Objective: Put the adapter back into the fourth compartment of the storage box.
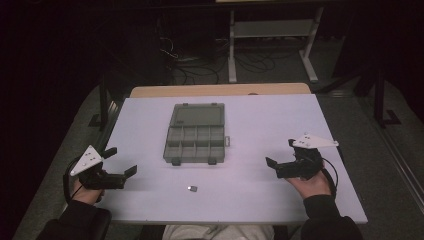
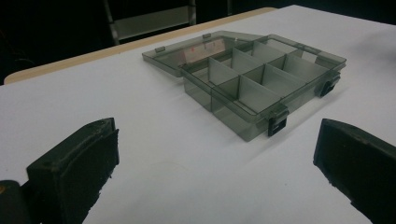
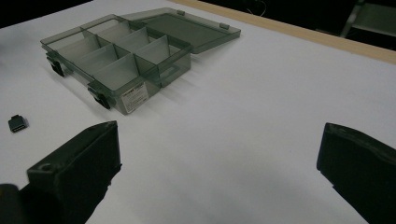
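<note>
A white desk (image 1: 260, 125) carries a smoky grey plastic box (image 1: 194, 142) near its middle, a little left of centre. The box lies open, its lid (image 1: 196, 114) folded flat on the far side, touching the desk. Inside, dividers split the tray into two rows of compartments; all that can be seen look empty. Two dark latches (image 2: 277, 125) sit on the near wall, and a small handle sticks out on the right wall. A label shows on that right wall in the right gripper view, too small to read.

A small dark part (image 1: 192, 188) lies on the desk near the person, just in front of the box and well apart from it. In the right gripper view it sits at the far left edge (image 3: 17, 123).

The left tool (image 1: 121, 161) hovers at the near left of the desk, held in the person's left hand (image 1: 86, 189). Its jaws are spread wide with nothing between them, pointing toward the box.

The right tool (image 1: 281, 152) is at the near right, held in the right hand (image 1: 312, 184). Its jaws also stand wide apart and hold nothing, and bare desk lies between them.

Both tools are well apart from the box and from the small part. Beyond the desk's far edge a strip of wooden top (image 1: 220, 90) shows, with cables on the dark floor behind.
</note>
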Demonstrator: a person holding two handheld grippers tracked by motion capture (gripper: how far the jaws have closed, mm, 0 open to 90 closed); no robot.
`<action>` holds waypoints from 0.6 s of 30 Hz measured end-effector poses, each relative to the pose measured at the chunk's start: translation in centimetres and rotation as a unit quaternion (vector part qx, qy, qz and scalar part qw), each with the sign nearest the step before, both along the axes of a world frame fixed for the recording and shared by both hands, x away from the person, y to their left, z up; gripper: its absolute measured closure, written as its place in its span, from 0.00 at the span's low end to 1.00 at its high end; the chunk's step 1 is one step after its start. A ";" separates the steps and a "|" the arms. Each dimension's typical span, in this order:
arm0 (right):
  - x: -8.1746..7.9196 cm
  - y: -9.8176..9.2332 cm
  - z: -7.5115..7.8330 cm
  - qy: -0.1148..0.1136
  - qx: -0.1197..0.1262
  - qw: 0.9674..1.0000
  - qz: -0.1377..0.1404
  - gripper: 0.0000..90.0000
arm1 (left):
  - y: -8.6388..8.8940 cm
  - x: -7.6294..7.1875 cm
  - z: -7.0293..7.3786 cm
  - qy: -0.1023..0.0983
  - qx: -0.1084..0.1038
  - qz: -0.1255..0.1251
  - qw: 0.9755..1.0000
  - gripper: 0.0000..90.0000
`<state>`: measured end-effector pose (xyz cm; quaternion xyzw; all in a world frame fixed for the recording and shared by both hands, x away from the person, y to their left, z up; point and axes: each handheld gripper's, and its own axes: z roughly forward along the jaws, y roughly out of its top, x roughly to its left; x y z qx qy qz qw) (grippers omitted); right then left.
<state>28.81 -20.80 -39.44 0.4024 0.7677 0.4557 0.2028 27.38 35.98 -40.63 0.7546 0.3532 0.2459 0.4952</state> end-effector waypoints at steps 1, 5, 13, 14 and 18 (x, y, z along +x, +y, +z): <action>0.0 0.0 0.0 0.000 -0.001 1.000 0.000 0.00 | 0.0 0.0 0.0 0.000 0.000 0.000 1.000 0.00; -0.1 0.0 0.0 -0.001 -0.004 1.000 0.001 0.00 | 0.0 0.0 0.0 0.000 0.001 -0.001 1.000 0.00; 0.0 0.0 0.0 0.000 -0.006 1.000 0.002 0.00 | 0.0 0.0 0.0 -0.001 0.000 0.000 1.000 0.00; -0.1 0.0 0.0 0.000 -0.005 1.000 0.001 0.00 | 0.0 0.0 0.0 -0.001 0.001 -0.001 1.000 0.00; -0.1 0.0 0.0 0.001 -0.005 1.000 0.001 0.00 | 0.0 0.0 0.0 -0.001 0.001 0.000 1.000 0.00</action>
